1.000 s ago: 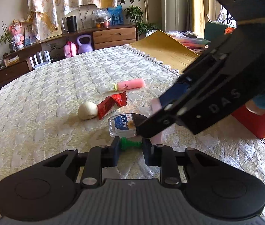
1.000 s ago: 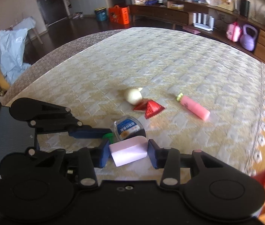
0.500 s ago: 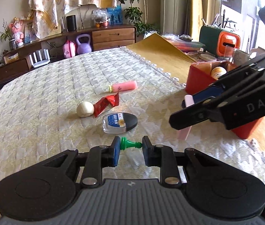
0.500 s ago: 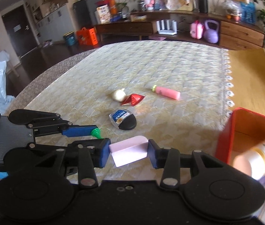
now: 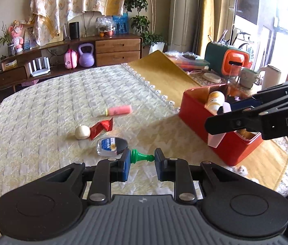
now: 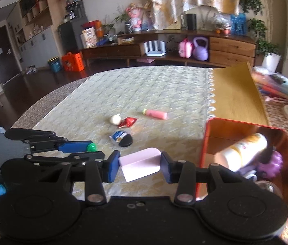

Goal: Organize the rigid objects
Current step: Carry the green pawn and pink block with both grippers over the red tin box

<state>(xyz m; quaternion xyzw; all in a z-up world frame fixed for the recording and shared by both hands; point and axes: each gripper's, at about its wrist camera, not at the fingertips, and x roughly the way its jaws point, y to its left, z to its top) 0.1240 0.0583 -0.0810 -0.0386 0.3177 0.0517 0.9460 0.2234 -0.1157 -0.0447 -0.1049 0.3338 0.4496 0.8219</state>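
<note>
My left gripper (image 5: 142,158) is shut on a small green chess-piece-like peg (image 5: 141,156), held above the bed cover; it also shows in the right wrist view (image 6: 92,147). My right gripper (image 6: 140,164) is shut on a pink plastic block (image 6: 141,166), held just left of the red bin (image 6: 205,140). In the left wrist view the right gripper (image 5: 221,118) is at the red bin's (image 5: 195,114) near rim. The bin holds a white-and-yellow bottle (image 6: 244,151) and a purple ball (image 6: 273,163).
On the quilted cover lie a clear flat bottle with a black cap (image 5: 112,146), a red wrapper (image 5: 101,127), a white ball (image 5: 82,132) and a pink tube (image 5: 118,110). A yellow board (image 5: 160,75) and clutter lie behind the bin.
My right gripper has carried the pink block from above the flat bottle rightward to the red bin. My left gripper has lifted slightly with the green peg still in it.
</note>
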